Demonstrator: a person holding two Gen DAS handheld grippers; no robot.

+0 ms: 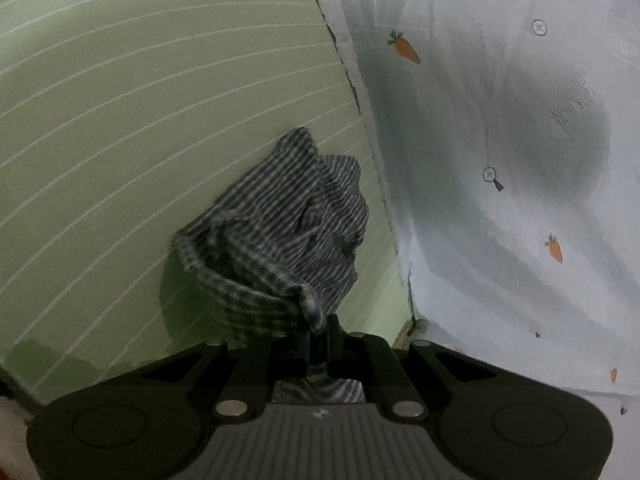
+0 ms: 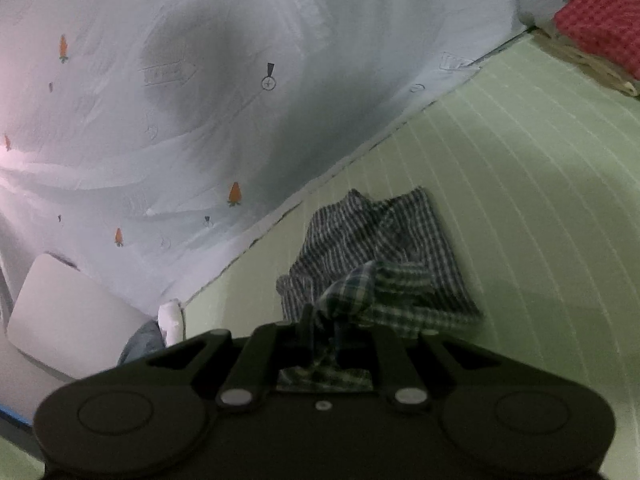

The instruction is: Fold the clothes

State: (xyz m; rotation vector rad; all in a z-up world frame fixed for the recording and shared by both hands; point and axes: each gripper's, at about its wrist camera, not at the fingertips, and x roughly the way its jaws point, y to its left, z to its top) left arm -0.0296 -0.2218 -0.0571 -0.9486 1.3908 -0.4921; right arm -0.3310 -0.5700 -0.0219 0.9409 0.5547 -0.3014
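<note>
Green striped bedding point(image 1: 140, 140) lies beside a pale carrot-print sheet point(image 1: 500, 120), and on the green lies one crumpled blue-and-white checked garment point(image 1: 288, 216). Its edges are bunched and blurred, so its type is unclear. Two grippers, left gripper point(image 1: 318, 332) and right gripper point(image 2: 322, 322), each pinch a fold of it.

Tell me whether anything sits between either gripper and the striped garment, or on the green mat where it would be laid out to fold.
Nothing visible does. The left gripper and right gripper each already pinch the striped garment. The green mat around it looks bare; the red cloth lies at its far edge, away from the garment.
</note>
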